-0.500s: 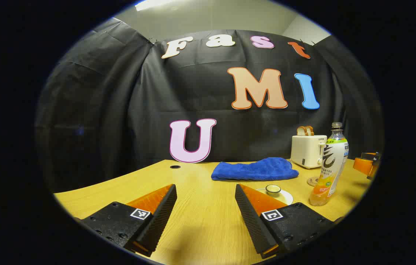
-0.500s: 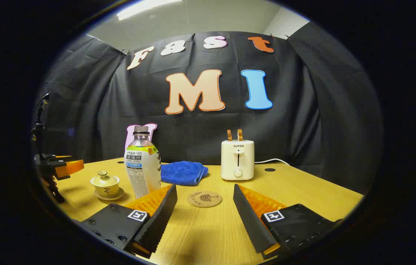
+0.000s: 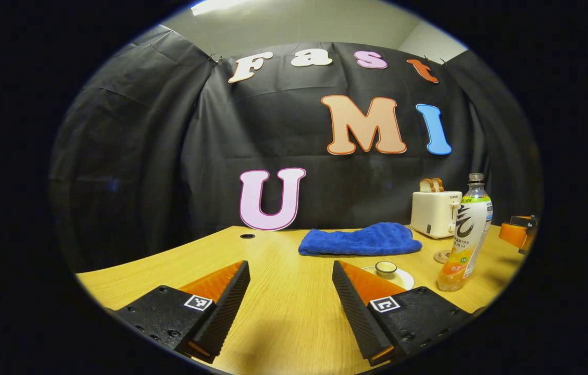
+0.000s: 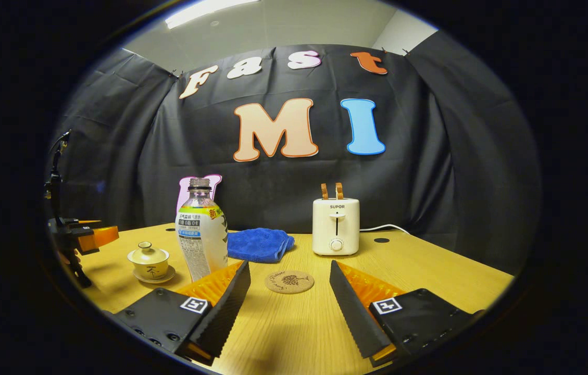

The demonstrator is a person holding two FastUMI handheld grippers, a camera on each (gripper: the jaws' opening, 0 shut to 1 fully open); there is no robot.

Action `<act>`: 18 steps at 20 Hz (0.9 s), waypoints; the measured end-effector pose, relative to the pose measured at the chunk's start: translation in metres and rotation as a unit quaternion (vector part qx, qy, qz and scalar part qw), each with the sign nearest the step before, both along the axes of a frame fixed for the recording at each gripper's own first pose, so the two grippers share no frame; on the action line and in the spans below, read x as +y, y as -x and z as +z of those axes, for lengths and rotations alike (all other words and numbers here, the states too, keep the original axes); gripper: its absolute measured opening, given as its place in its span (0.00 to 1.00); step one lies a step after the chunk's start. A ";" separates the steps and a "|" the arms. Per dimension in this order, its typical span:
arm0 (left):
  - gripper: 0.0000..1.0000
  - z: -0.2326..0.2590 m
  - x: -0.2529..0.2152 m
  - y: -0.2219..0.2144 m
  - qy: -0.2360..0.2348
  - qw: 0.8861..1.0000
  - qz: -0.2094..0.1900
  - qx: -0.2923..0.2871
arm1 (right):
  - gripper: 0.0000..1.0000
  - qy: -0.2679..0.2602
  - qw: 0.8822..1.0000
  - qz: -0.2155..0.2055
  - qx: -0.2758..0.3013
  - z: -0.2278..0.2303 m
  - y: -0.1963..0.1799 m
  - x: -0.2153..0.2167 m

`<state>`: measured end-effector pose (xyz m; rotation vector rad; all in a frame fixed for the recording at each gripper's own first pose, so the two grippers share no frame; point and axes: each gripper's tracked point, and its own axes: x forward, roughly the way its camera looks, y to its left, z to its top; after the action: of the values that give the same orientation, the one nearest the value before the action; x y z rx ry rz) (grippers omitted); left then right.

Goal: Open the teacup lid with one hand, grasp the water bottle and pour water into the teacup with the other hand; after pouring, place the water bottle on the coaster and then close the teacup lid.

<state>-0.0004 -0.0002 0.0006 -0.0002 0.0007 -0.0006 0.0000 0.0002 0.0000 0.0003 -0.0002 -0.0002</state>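
Left gripper view: the left gripper (image 3: 290, 291) hovered low over the wooden table (image 3: 283, 317) with its two fingers spread wide and nothing between them. Behind its right-hand finger sat the teacup (image 3: 386, 269) on its saucer, mostly hidden by that finger, so only the top showed. Just to the right of the cup stood the water bottle (image 3: 464, 234), upright and uncapped, with liquid in its lower part. The coaster (image 3: 441, 256) lay flat on the table, partly hidden behind the bottle. A blue cloth (image 3: 360, 239) lay bunched farther back, and a cream toaster (image 3: 434, 212) with bread in its slots stood behind the bottle.

Right gripper view: the right gripper (image 4: 289, 297) was likewise wide open and empty above the table. The coaster (image 4: 289, 282) lay between and just beyond its fingertips. The water bottle (image 4: 201, 237) stood upright behind the left-hand finger, and the teacup (image 4: 148, 259), lid on, rested on its saucer to the left of the bottle, apart from it. At the far left edge the other gripper (image 4: 83, 237) appeared, near the cup but not touching it. The toaster (image 4: 336, 226) and blue cloth (image 4: 259, 244) stood at the back.
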 end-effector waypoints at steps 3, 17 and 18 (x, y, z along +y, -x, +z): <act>0.93 -0.001 0.000 0.000 0.000 1.000 0.000 0.000 | 0.98 0.000 1.000 0.000 0.000 0.000 0.000 0.000; 0.93 0.000 -0.006 0.000 0.000 1.000 -0.015 -0.001 | 0.94 0.000 1.000 0.000 0.000 0.000 0.000 0.000; 0.93 0.000 -0.008 0.001 0.001 1.000 -0.019 -0.001 | 0.94 0.000 1.000 0.000 0.000 0.000 0.000 0.000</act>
<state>-0.0011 -0.0077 0.0011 -0.0012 -0.0014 -0.0383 -0.0002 -0.0002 0.0000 0.0002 -0.0009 -0.0001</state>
